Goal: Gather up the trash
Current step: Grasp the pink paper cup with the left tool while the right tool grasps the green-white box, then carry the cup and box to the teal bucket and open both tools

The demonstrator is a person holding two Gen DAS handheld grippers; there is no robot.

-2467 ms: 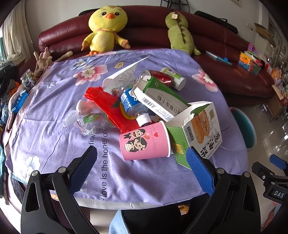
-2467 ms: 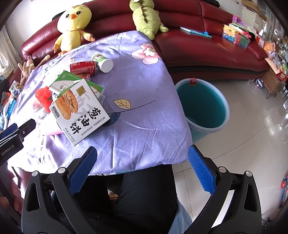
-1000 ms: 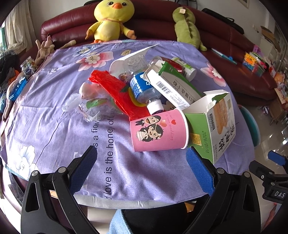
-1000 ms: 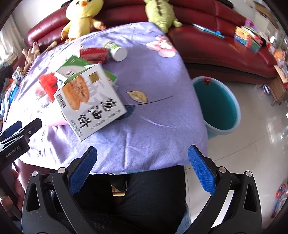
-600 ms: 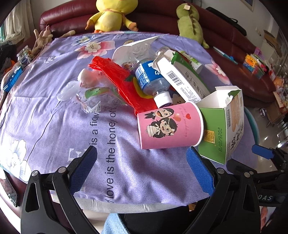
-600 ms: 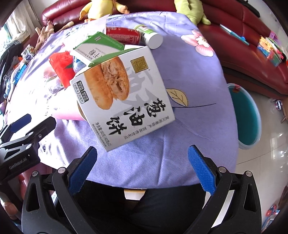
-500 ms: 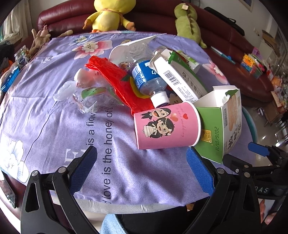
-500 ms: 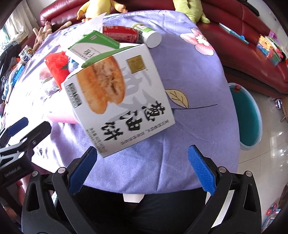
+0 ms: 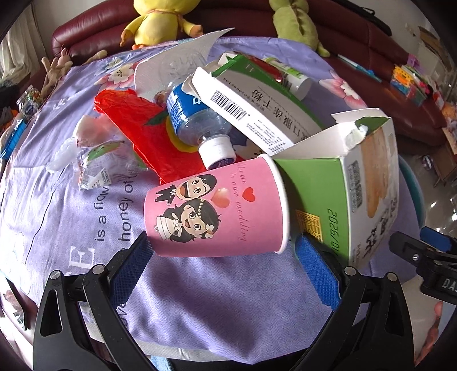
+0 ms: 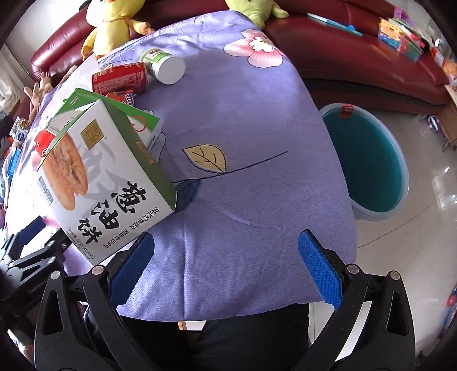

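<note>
A pink paper cup (image 9: pixel 217 214) lies on its side on the purple tablecloth (image 9: pixel 94 217), between the open fingers of my left gripper (image 9: pixel 220 262). Beside it lie a green-and-white biscuit box (image 9: pixel 351 197), a long white carton (image 9: pixel 257 105), a plastic bottle (image 9: pixel 197 120), a red wrapper (image 9: pixel 145 128) and clear wrappers (image 9: pixel 97 165). In the right wrist view the biscuit box (image 10: pixel 100 177) lies left of my open, empty right gripper (image 10: pixel 225 262). A red can (image 10: pixel 120 78) and a white bottle (image 10: pixel 165 67) lie further back.
A teal bucket (image 10: pixel 368 162) stands on the tiled floor to the right of the table. A dark red sofa (image 10: pixel 357 57) with a yellow plush duck (image 9: pixel 160 20) and a green plush (image 9: pixel 294 22) runs behind the table. Toys lie on the sofa at right.
My left gripper has moved forward and down, so the pink cup now lies between its fingers. My right gripper has moved closer to the table edge and the biscuit box.
</note>
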